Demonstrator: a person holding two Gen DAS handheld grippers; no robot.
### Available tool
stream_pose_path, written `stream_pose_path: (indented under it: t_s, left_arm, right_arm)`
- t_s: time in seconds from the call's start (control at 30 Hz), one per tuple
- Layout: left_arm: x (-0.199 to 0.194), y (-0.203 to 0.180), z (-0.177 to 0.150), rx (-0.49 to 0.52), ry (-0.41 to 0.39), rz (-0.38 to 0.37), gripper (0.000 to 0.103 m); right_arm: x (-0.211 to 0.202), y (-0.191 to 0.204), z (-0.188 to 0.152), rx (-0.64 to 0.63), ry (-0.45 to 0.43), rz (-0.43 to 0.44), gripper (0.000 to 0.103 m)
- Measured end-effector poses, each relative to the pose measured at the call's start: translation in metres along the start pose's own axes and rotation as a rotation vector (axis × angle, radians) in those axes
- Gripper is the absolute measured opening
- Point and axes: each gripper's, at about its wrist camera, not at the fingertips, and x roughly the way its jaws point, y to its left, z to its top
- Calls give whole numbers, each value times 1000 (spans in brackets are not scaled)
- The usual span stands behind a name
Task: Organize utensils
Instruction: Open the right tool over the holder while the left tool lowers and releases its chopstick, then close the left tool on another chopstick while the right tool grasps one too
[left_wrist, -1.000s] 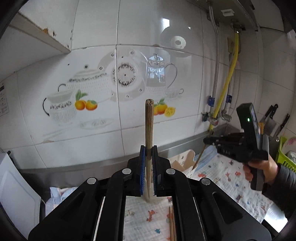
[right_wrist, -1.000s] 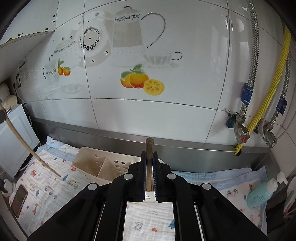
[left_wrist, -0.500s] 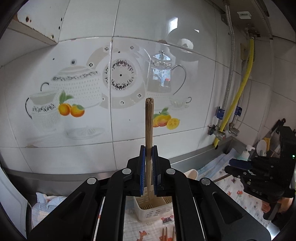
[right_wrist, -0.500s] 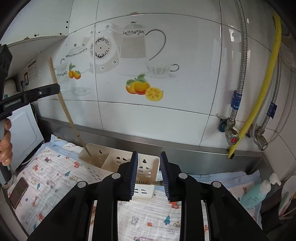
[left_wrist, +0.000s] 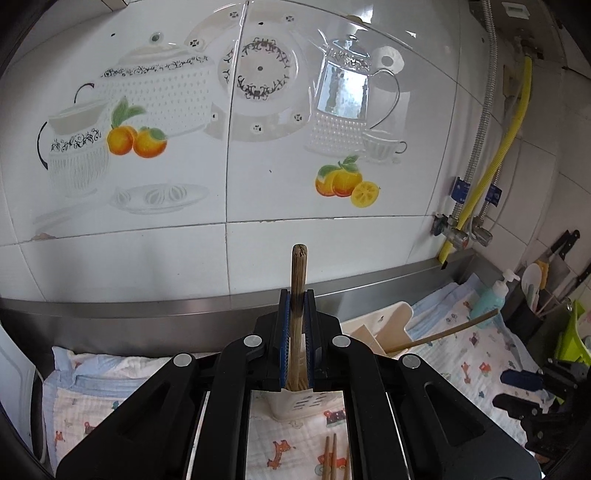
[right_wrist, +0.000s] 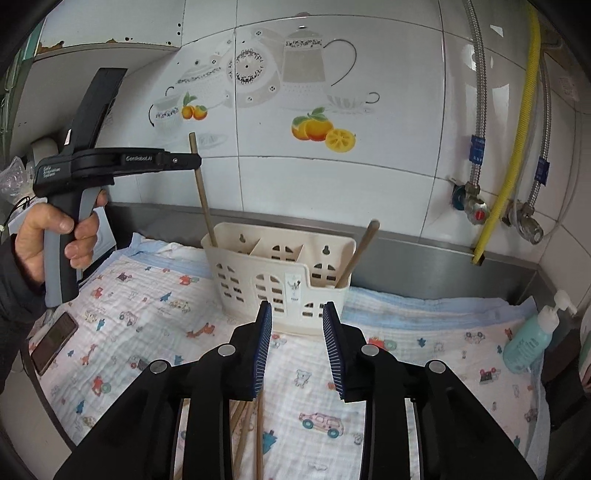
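Here, in the left wrist view, the left tool (left_wrist: 296, 325) at frame centre clamped an upright chopstick (left_wrist: 297, 288) above the cream utensil holder (left_wrist: 380, 328). In the right wrist view, the right tool (right_wrist: 297, 347) at lower centre stood agape, empty; at upper left, a hand (right_wrist: 55, 236) squeezed the other tool's trigger, chopstick tip inside the holder's leftmost compartment.
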Motion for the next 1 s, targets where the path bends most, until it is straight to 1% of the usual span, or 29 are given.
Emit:
stream_pose_path:
  t_s: [0.1,0.2,0.3,0.37,0.43,0.57,0.7,0.73,0.8,0.9,1.0]
  left_arm:
    - [-3,2,-1,0,-2,5,6]
    - [-9,2,-1,0,-14,-2,9]
    - [-17,0,2,5,-30,-6,9]
    - [-25,-1,4,9,-42,1,9]
    - [-36,-2,3,11,-56,-2,9]
    - [-60,-4,-5,19,-77,-11,10]
    - [-82,-6,-29,24,-71,-21,10]
    - [-88,-6,-37,27,-69,-19,12]
    - [-99,-4,-54,27,-67,-16,34]
    - [-111,0,-83,21,-52,-9,34]
    - [-117,6,-114,13,-16,-4,34]
  right_arm:
    - [-5,3,-20,12,15,6,29]
    - [-10,7,-40,10,35,-6,33]
    - [-14,10,-61,8,59,-18,34]
    - [-16,10,-74,20,76,-8,34]
    - [-19,12,-85,20,86,-23,34]
    - [-23,16,-109,39,111,-19,34]
    - [-21,20,-135,56,146,-15,34]
    - [-20,20,-141,66,158,-6,33]
    - [-16,22,-153,79,179,2,30]
    - [-11,24,-166,93,203,10,27]
    - [-8,26,-174,94,215,12,25]
